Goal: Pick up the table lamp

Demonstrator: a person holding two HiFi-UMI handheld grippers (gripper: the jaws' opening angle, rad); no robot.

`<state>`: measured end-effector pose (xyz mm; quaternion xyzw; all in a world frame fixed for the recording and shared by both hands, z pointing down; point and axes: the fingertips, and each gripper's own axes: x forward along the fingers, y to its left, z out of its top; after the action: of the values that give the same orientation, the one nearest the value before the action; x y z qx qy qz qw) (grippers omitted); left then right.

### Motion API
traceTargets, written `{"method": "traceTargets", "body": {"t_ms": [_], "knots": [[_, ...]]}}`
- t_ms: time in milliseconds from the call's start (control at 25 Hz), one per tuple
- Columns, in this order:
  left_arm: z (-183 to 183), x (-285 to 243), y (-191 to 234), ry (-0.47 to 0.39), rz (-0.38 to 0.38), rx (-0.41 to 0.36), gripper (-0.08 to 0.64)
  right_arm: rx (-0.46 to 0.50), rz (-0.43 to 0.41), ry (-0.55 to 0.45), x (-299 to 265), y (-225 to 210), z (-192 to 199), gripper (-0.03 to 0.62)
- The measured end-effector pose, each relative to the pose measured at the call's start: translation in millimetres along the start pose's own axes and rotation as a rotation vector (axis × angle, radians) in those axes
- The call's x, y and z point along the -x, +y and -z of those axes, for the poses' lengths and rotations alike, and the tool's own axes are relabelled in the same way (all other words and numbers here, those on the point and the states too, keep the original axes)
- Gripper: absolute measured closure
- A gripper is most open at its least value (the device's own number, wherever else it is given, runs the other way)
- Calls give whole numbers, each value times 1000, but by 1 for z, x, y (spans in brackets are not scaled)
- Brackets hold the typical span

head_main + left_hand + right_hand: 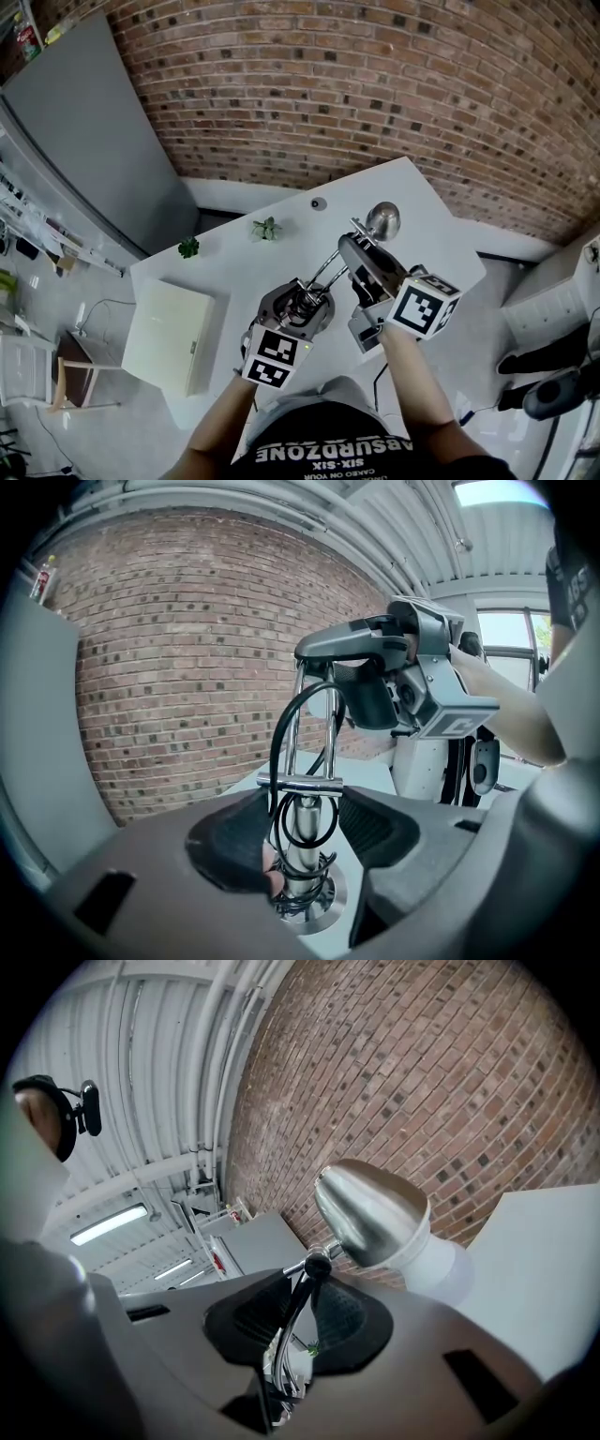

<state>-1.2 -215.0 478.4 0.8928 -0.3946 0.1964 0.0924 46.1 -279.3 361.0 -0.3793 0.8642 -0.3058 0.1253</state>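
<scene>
The table lamp has a chrome dome head [382, 220], thin chrome arm rods [323, 270] and a black cable. My left gripper [302, 298] is shut on its lower post. In the left gripper view that post [302, 841] stands between the pads, wound with cable, above the round base [319, 909]. My right gripper [361, 246] is shut on the upper arm just behind the head. In the right gripper view the rods [292, 1321] run between the pads and the head [370, 1213] is close in front. The right gripper [375, 658] also shows in the left gripper view, clamped at the top of the rods.
The white table [234, 267] carries a white box [169, 333] at the left, two small green plants [189, 247] [267, 228] and a small dark round thing [319, 203] near the far edge. A brick wall [375, 84] stands behind, a grey panel [84, 141] at the left.
</scene>
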Motion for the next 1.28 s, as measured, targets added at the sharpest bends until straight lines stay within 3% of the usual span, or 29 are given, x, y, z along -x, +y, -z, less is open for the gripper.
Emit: {"method": "traceTargets", "body": {"t_ms": [440,1280], "knots": [[-36,12,16,-39,50,23,327,25,-16,-23,-12,21,-31,525],[-75,22,40,-44,122,-28,330,43,-49,-54,-25,46,-65,514]]}}
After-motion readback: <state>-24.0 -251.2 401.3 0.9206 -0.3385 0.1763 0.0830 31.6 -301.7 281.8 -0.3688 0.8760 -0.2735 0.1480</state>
